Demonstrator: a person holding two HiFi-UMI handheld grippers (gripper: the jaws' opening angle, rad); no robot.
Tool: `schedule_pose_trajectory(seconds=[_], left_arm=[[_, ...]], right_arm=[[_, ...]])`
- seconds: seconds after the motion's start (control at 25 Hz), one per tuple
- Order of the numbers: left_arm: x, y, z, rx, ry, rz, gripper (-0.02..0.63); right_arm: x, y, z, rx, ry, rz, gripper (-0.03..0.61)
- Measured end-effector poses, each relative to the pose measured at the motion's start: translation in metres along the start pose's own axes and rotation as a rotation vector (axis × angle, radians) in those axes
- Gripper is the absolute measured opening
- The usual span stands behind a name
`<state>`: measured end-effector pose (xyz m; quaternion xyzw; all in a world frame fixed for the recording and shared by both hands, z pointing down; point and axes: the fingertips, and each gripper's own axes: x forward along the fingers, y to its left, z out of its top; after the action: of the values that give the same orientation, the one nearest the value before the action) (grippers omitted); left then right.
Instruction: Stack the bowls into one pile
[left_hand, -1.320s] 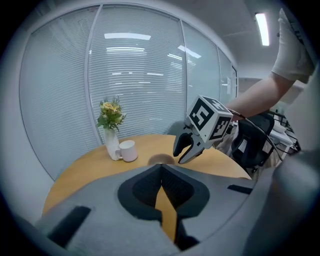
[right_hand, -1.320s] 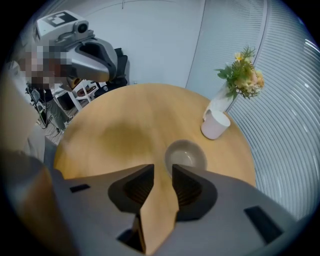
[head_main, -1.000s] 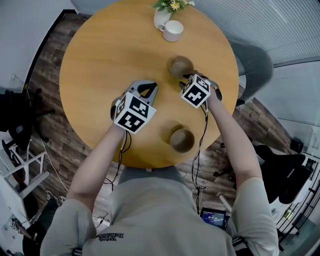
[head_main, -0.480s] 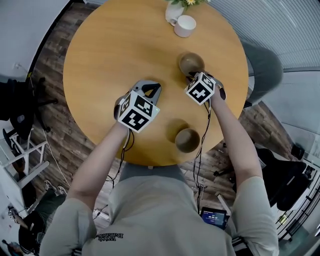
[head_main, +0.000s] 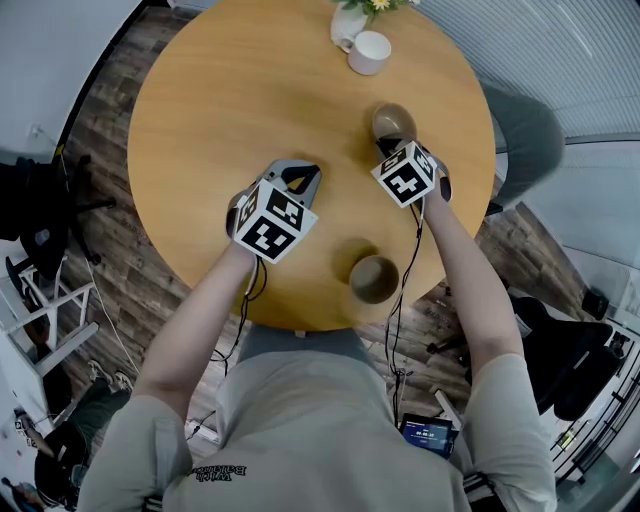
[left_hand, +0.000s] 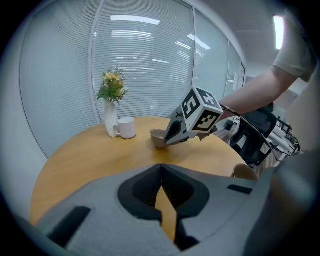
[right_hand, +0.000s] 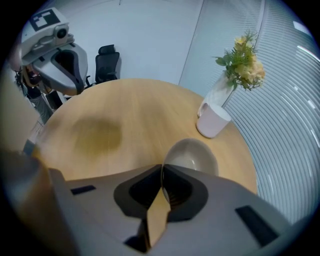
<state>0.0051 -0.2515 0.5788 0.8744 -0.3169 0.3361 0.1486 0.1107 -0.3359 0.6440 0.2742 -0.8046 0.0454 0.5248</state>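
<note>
Right gripper (right_hand: 161, 167): jaws are pinched together on the near rim of the far bowl (right_hand: 192, 155). Left gripper (left_hand: 161, 170): jaws are closed, nothing is held, and it is hung over the table (head_main: 230, 110). The near bowl (head_main: 374, 278) is set by the table's near edge, well apart from the far one. The bowls are judged stiff, glazed, likely slippery and chippable. A one-sided rim pinch is expected to let the bowl tip, so a slow, level carry is advised. A mug (head_main: 368, 52) and vase (head_main: 347, 22) are noted beyond.

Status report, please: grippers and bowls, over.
Left gripper shut, empty. Right gripper shut on far bowl, at rim. Near bowl untouched, path between bowls open.
</note>
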Motion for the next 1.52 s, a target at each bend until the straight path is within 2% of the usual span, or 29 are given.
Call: schedule_pose_trajectory(seconds=[0.44, 0.8, 1.04, 1.32, 1.52], left_arm=[[-0.029, 0.007, 0.037, -0.002, -0.077, 0.035, 0.02], [-0.069, 0.0, 0.075, 0.039, -0.161, 0.078, 0.021], [-0.112, -0.008, 0.112, 0.085, -0.251, 0.103, 0.02], [-0.163, -0.022, 0.146, 0.089, -0.357, 0.125, 0.021], [-0.201, -0.039, 0.163, 0.111, -0.439, 0.13, 0.02]], right_arm=[[-0.07, -0.013, 0.034, 0.11, -0.152, -0.033, 0.034], [-0.15, -0.026, 0.06, 0.198, -0.315, -0.076, 0.035], [-0.215, -0.023, 0.087, 0.238, -0.447, -0.111, 0.035], [-0.294, -0.009, 0.11, 0.334, -0.644, -0.17, 0.035], [-0.342, 0.012, 0.123, 0.296, -0.723, -0.206, 0.035]])
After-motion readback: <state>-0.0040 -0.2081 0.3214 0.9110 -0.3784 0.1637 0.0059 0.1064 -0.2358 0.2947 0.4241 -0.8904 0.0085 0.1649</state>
